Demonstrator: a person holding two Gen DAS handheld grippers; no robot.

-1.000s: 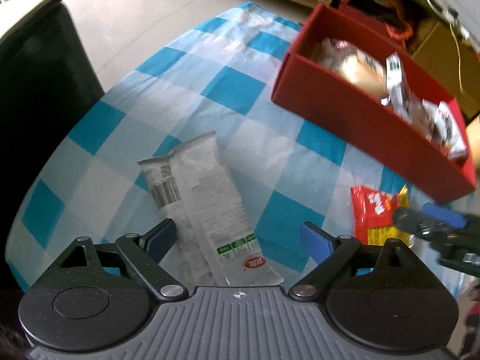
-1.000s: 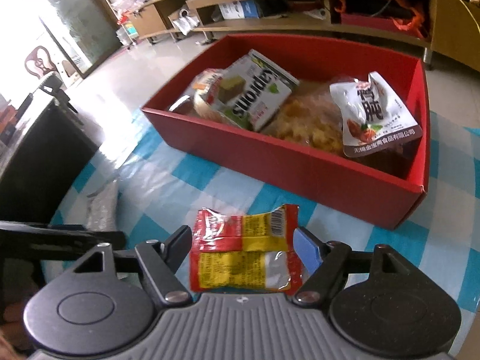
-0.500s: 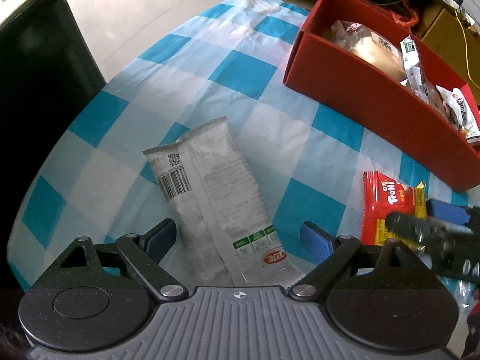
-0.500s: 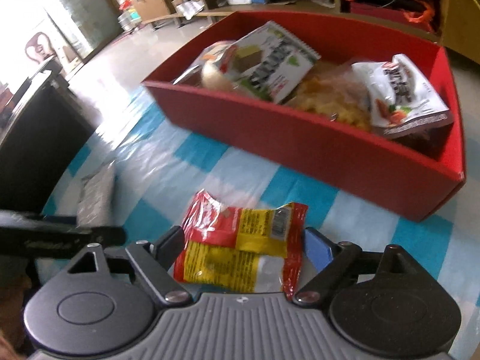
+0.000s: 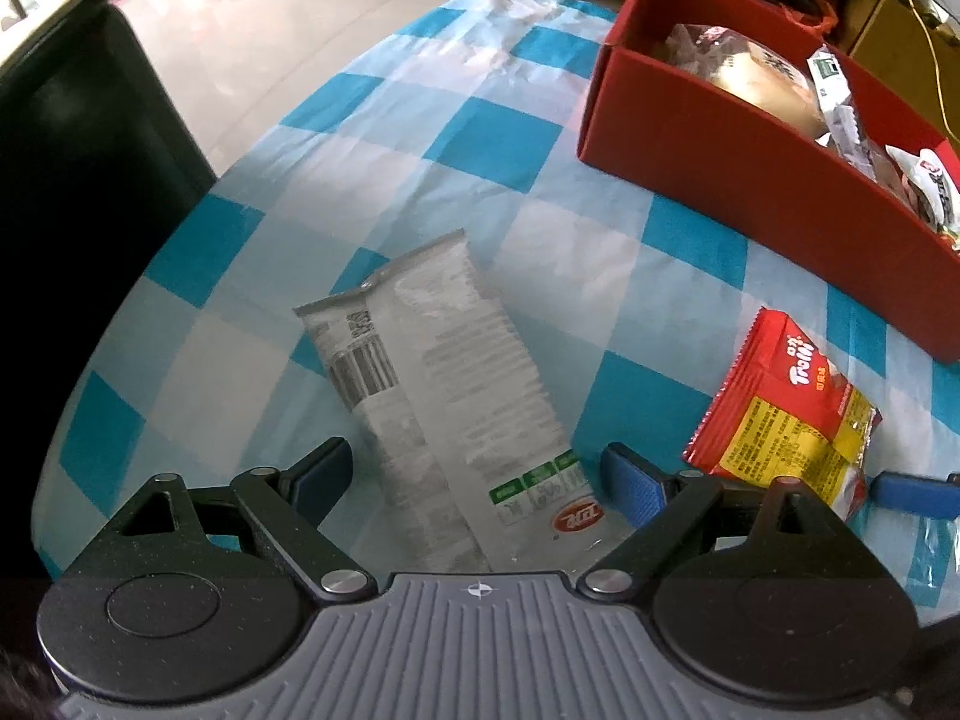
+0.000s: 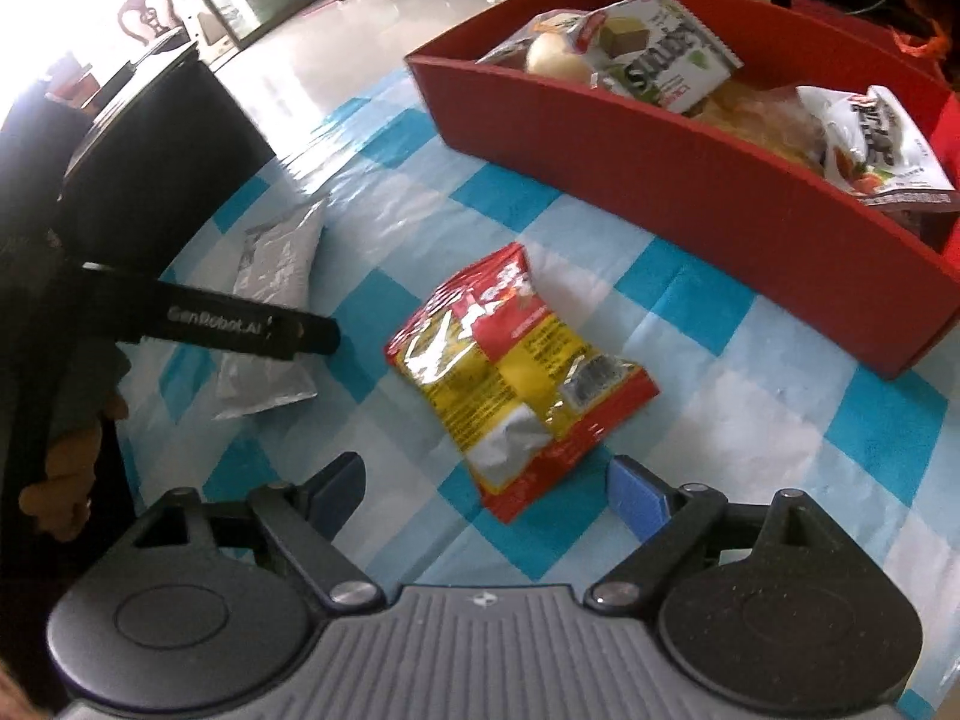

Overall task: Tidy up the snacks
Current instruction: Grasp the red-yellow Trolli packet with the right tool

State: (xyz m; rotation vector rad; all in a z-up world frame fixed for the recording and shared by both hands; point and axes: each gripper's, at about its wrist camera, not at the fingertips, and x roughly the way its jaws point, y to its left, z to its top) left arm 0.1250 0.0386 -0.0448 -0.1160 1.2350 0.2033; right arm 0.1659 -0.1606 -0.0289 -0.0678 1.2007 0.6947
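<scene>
A long white snack packet (image 5: 444, 384) lies on the blue-checked cloth (image 5: 504, 138). My left gripper (image 5: 477, 480) is open, its blue pads either side of the packet's near end without pressing it. A red and yellow Trolli packet (image 6: 516, 372) lies flat on the cloth, and my right gripper (image 6: 489, 492) stands open over its near corner, pads apart from it. The red box (image 6: 690, 180) behind holds several snack bags. The Trolli packet (image 5: 786, 402) and one blue fingertip of the right gripper (image 5: 912, 492) also show in the left wrist view.
A black chair (image 5: 72, 180) stands off the table's left edge, with tiled floor beyond. The left gripper's black finger (image 6: 240, 330) crosses over the white packet (image 6: 276, 300) in the right wrist view. Low wooden shelves run along the far wall.
The right gripper's jaws have widened and the Trolli packet now lies turned and further forward on the cloth. The left gripper has shifted slightly, still straddling the white packet.
</scene>
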